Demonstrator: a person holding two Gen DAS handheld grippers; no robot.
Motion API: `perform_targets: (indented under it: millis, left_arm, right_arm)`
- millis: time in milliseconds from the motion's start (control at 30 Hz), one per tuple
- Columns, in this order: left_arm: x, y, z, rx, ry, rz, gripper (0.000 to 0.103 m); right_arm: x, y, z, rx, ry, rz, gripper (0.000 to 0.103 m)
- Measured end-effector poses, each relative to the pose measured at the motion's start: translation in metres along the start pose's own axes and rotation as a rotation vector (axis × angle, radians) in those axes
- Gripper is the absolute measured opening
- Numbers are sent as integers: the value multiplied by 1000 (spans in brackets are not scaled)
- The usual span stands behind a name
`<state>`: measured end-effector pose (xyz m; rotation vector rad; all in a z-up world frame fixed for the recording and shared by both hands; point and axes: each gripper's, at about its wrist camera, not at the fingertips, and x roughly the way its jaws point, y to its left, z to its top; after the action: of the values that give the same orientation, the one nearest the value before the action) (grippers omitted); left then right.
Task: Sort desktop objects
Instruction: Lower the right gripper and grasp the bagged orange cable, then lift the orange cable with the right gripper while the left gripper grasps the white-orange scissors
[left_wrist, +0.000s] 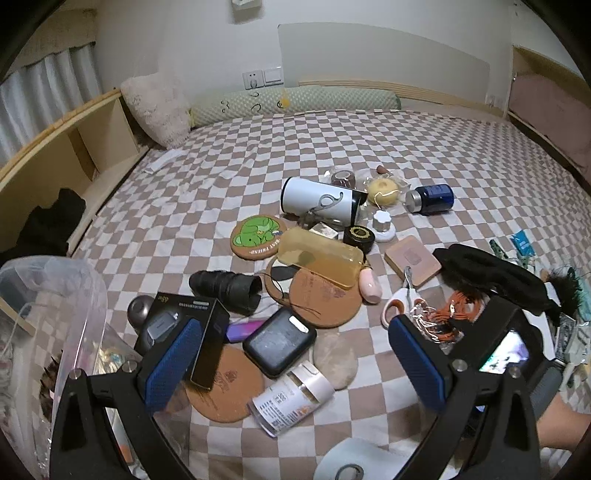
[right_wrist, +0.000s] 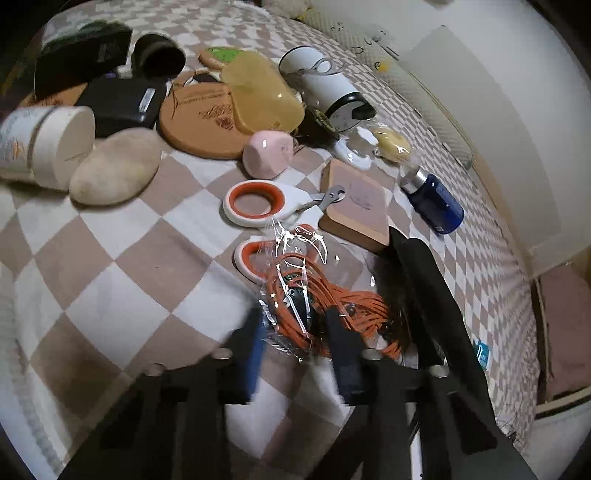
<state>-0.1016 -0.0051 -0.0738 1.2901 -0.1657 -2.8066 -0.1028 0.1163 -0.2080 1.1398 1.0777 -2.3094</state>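
Many small objects lie on a checkered bed. My left gripper (left_wrist: 291, 363) is open and empty above a black power bank (left_wrist: 279, 341) and a white pill bottle (left_wrist: 291, 398). My right gripper (right_wrist: 299, 332) is low over a clear bag of orange cord (right_wrist: 314, 302), its fingers on either side of the bag; whether they press it I cannot tell. White and orange scissors (right_wrist: 255, 206) lie just beyond the bag. The right gripper also shows in the left wrist view (left_wrist: 491, 332), over the orange cord (left_wrist: 448, 312).
A clear plastic bag (left_wrist: 55, 314) is at the left. Cork coasters (left_wrist: 325, 295), a yellow case (left_wrist: 319, 256), a white tumbler (left_wrist: 321, 201), a blue bottle (left_wrist: 430, 199), a black box (left_wrist: 188, 325), a black cloth (left_wrist: 491, 271) and a tape roll (left_wrist: 354, 461) lie around.
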Motion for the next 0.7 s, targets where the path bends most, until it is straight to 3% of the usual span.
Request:
perform_targets:
  millis: [67, 367, 700]
  left_arm:
    - [3, -4, 1, 14, -5, 2, 101]
    - [33, -37, 1, 88, -12, 18, 101]
    - [82, -88, -3, 112, -4, -36, 101]
  right_arm:
    - [-3, -12, 0, 58, 4, 43, 14]
    - [-17, -69, -15, 361, 40, 299, 13]
    - [-23, -113, -42, 592, 67, 497, 11]
